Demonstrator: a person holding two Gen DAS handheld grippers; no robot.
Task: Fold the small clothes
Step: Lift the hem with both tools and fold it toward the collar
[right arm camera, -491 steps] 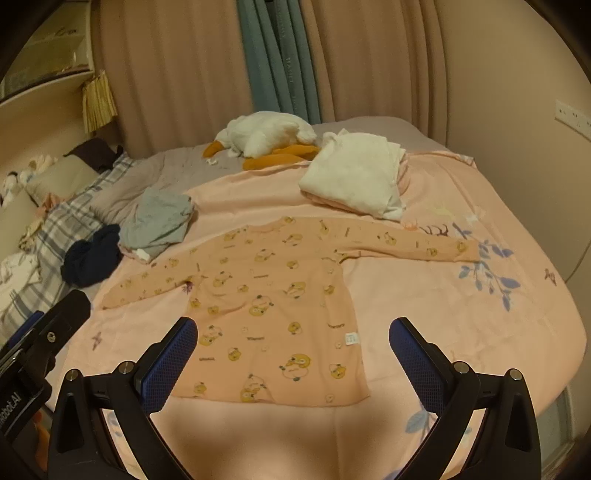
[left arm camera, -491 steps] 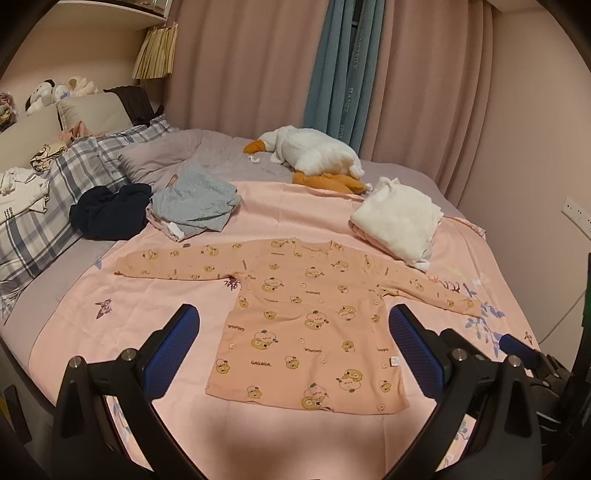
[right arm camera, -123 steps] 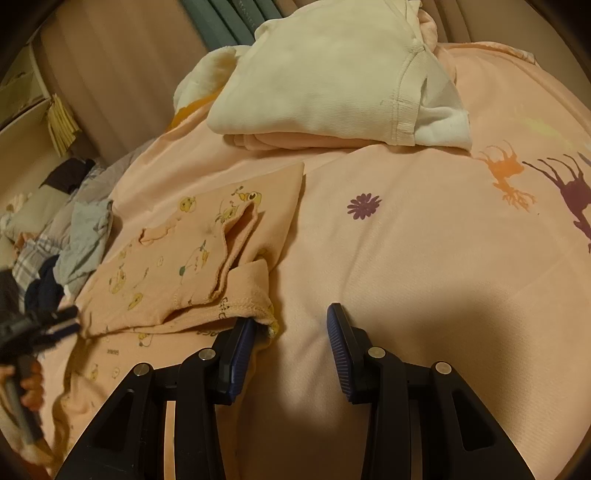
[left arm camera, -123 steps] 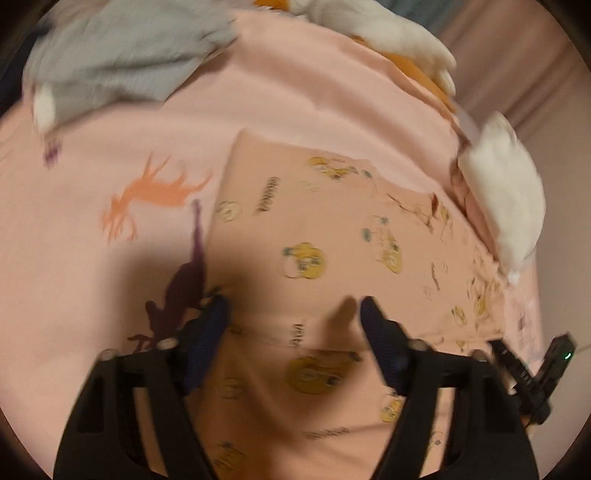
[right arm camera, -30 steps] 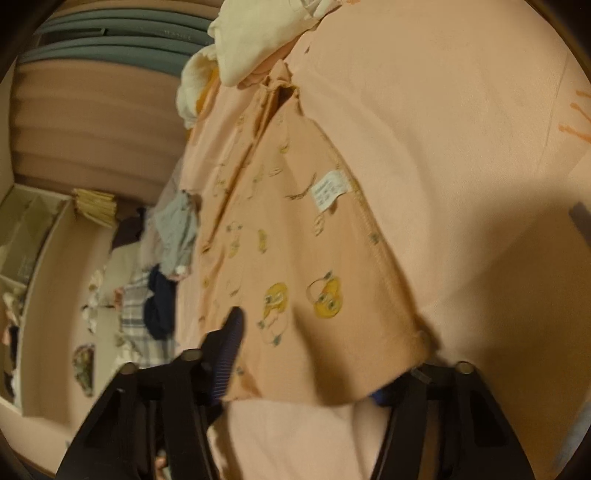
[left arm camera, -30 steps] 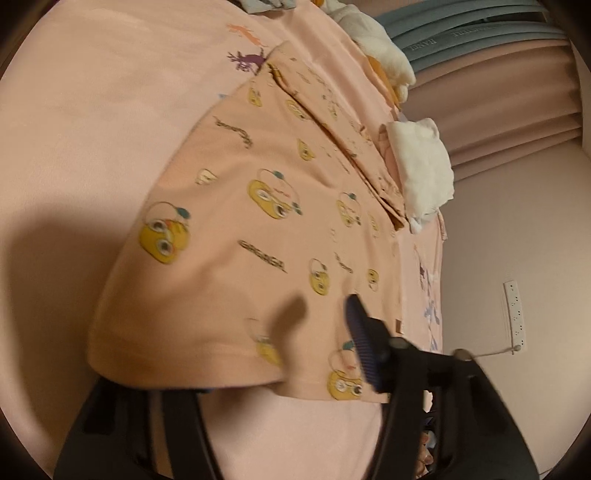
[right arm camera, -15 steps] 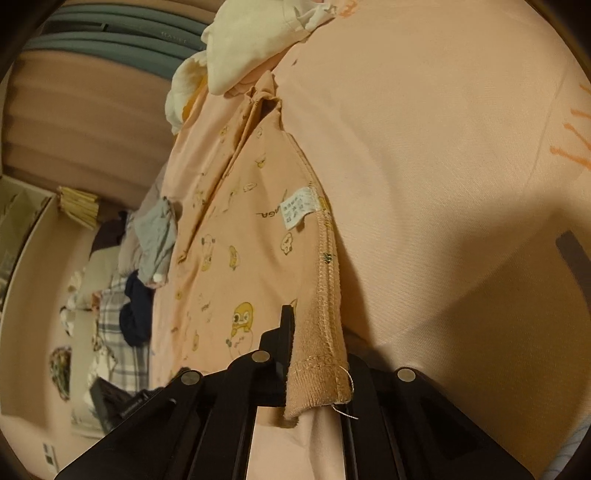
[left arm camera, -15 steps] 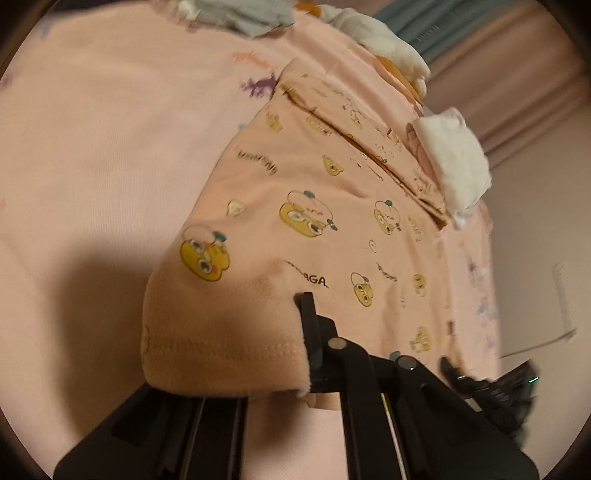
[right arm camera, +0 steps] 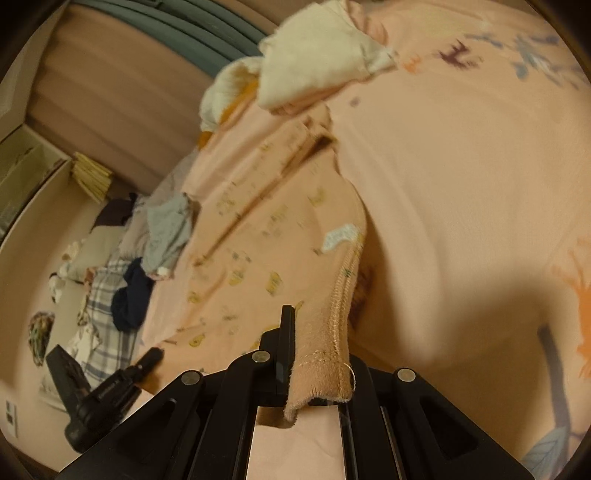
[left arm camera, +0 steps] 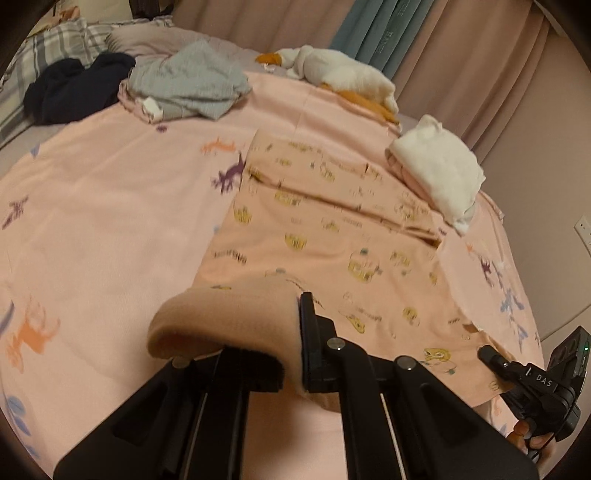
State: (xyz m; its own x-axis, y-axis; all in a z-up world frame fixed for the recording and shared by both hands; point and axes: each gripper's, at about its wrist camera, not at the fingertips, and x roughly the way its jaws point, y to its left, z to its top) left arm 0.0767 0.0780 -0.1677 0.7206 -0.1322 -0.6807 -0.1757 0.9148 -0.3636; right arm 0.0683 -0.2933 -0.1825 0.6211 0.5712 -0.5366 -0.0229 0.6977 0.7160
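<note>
Pinching the near hem corners of the peach top [left arm camera: 332, 236] on the bed [left arm camera: 92, 221], the left fingers [left arm camera: 291, 343] and right fingers [right arm camera: 317, 354] are squeezed tight; sleeves look tucked in, bottom fold remains.

A plush goose [left arm camera: 343, 75] lies near teal curtains [left arm camera: 373, 33].

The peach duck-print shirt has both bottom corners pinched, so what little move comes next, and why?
Probably carry the hem up toward the collar. The left gripper and right gripper are each shut on a bottom corner of the peach duck-print shirt, its sleeves already folded in.
</note>
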